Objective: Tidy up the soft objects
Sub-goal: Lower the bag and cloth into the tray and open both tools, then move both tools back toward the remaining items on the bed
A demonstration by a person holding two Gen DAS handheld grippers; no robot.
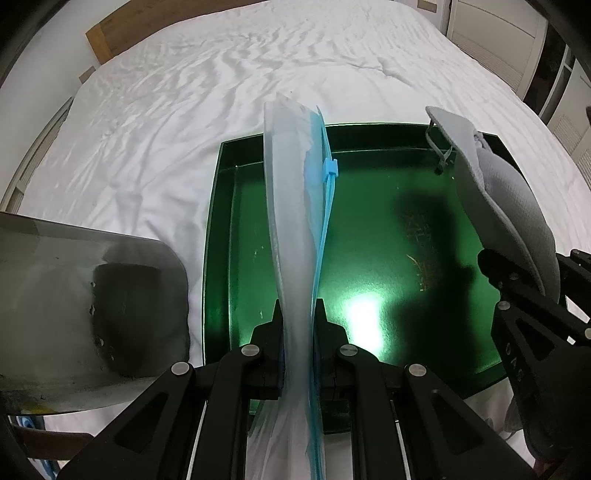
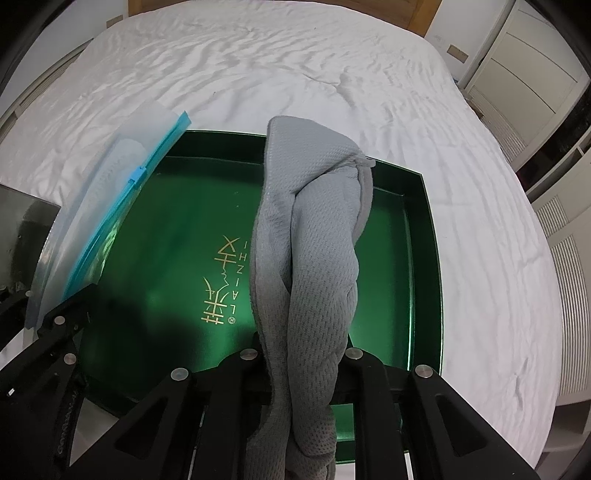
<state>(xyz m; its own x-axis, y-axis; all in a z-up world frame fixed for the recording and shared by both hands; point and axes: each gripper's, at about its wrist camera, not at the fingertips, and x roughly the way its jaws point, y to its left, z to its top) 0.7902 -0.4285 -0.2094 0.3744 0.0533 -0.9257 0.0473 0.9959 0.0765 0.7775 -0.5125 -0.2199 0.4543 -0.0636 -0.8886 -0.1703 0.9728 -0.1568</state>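
Note:
My left gripper is shut on a clear zip bag with a blue slider. The bag stands upright above a shiny green tray on the bed. My right gripper is shut on a folded grey mesh cloth, which it holds up over the right half of the tray. In the left wrist view the cloth hangs at the right with the right gripper under it. The right wrist view has the bag and the left gripper at the left. Nothing lies in the tray.
A wrinkled white bed sheet spreads around and beyond the tray. A smoky grey translucent panel stands left of the tray near my left gripper. A wooden headboard is at the far end, and white cupboard doors stand at the right.

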